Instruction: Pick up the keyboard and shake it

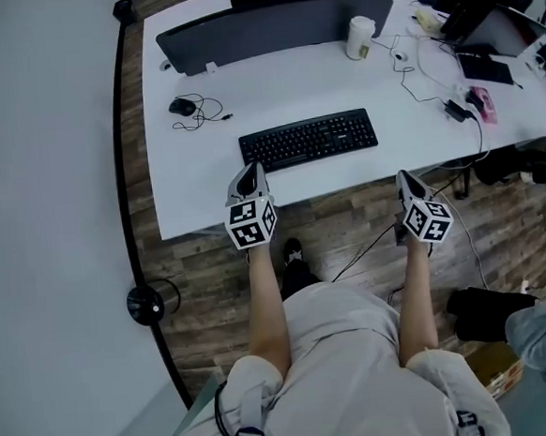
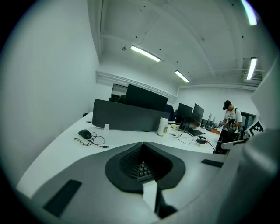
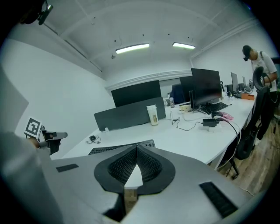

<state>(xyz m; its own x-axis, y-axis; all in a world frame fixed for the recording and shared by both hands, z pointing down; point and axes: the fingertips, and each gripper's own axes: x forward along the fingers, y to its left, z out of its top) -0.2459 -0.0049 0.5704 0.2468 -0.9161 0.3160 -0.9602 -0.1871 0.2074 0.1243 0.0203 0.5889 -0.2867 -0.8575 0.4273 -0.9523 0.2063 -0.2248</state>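
Currently: keyboard (image 1: 308,140) flat near desk's (image 1: 244,88) front edge, untouched. Left gripper (image 1: 248,175) closed, empty, over that edge; right gripper (image 1: 408,183) closed, empty, just off it.

The desk (image 1: 282,89) across the upper half of the frame has a smooth, matt white top, and the floor (image 1: 348,218) below it looks like rough-grained wood planks in mottled brown. The keyboard (image 1: 308,140) at the centre is matt black plastic, the cup (image 1: 360,37) above it pale paper, and the divider (image 1: 272,29) a dull dark grey panel. The left gripper (image 2: 142,144) and the right gripper (image 3: 136,148) have matt grey plastic shells with ribbed black pads (image 2: 130,162).
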